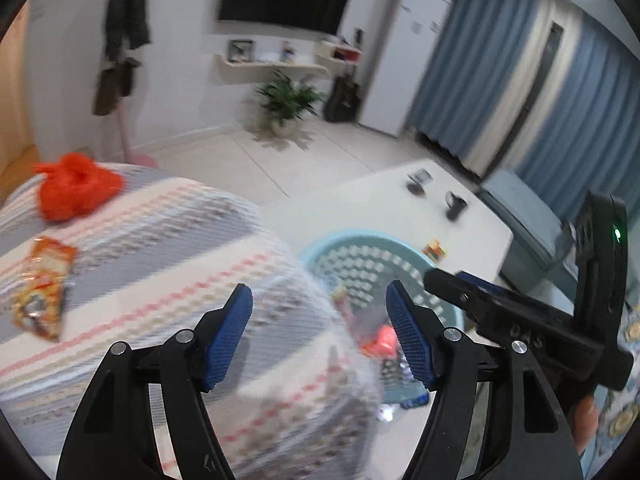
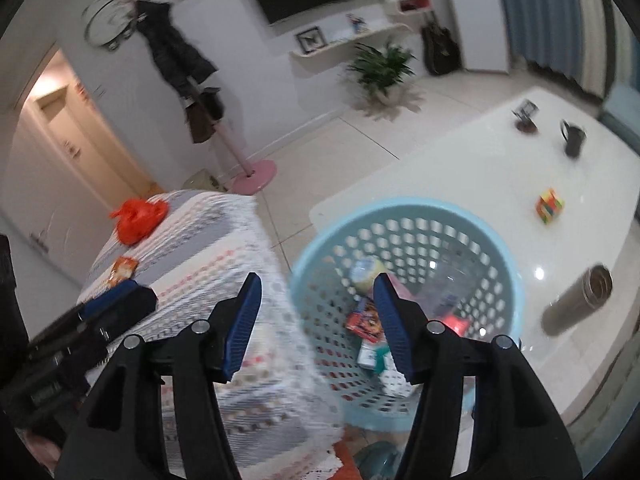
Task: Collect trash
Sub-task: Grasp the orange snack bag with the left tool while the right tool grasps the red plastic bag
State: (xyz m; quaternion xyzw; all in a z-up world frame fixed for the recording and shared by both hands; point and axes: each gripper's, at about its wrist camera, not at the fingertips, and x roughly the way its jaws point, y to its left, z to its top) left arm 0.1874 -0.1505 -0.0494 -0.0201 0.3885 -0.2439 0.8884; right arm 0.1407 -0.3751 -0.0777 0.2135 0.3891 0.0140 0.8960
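Both our grippers, left (image 1: 319,334) and right (image 2: 318,326), gape empty; snack wrapper (image 1: 42,288) lies ahead-left, nearer the left.

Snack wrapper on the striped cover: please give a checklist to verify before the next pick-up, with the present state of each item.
1. Left hand-held gripper open and empty: ok.
2. Right hand-held gripper open and empty: ok.
3. Snack wrapper lies free on the striped cover, nothing on top of it: ok.
4. Left hand-held gripper aligned over the snack wrapper: not ok, the wrapper sits far off to the side of its fingers.
5. Blue basket open on top, with room for more trash: ok.
6. Red plastic bag easy to grasp: cannot tell, the view is blurred.
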